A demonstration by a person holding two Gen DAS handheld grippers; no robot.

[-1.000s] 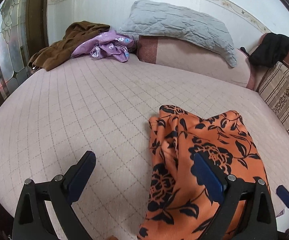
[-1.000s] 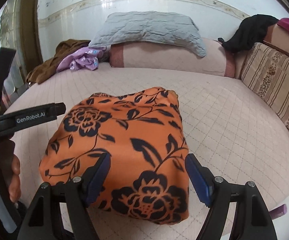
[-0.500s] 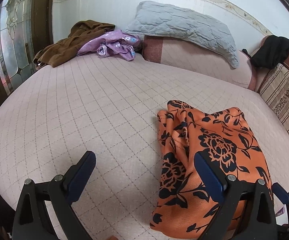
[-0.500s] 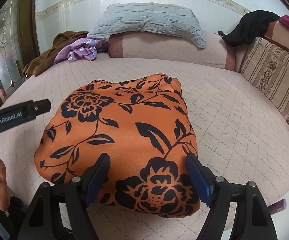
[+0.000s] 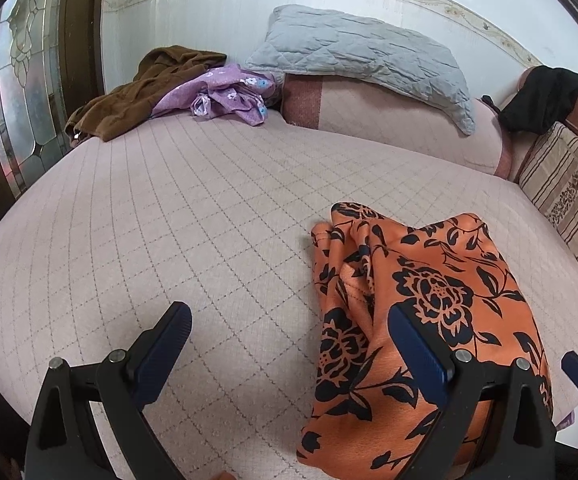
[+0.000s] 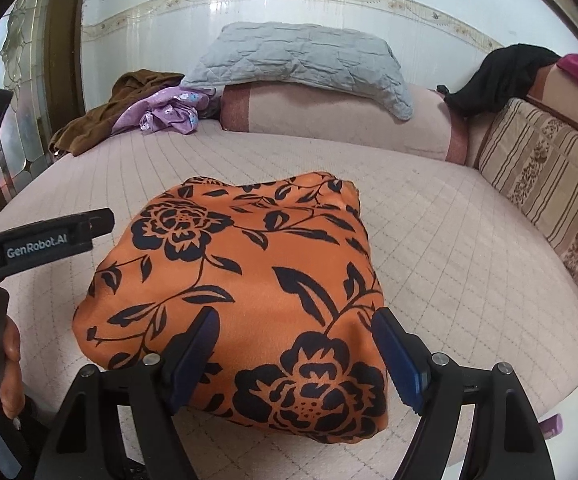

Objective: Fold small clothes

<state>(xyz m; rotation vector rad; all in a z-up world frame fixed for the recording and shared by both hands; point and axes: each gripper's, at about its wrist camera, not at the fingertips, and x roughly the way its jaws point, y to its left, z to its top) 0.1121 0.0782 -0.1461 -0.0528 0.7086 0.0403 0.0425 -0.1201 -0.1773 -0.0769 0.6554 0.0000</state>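
Jaws wide on both grippers, folded orange garment [image 6: 249, 280] on bed [image 6: 429, 248]

"GenRobot.AI" on the left tool [image 6: 41, 240]

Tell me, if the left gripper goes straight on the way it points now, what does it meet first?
Probably the bare pink quilted bed cover. The left gripper is open, and the orange floral garment lies off to its right side.
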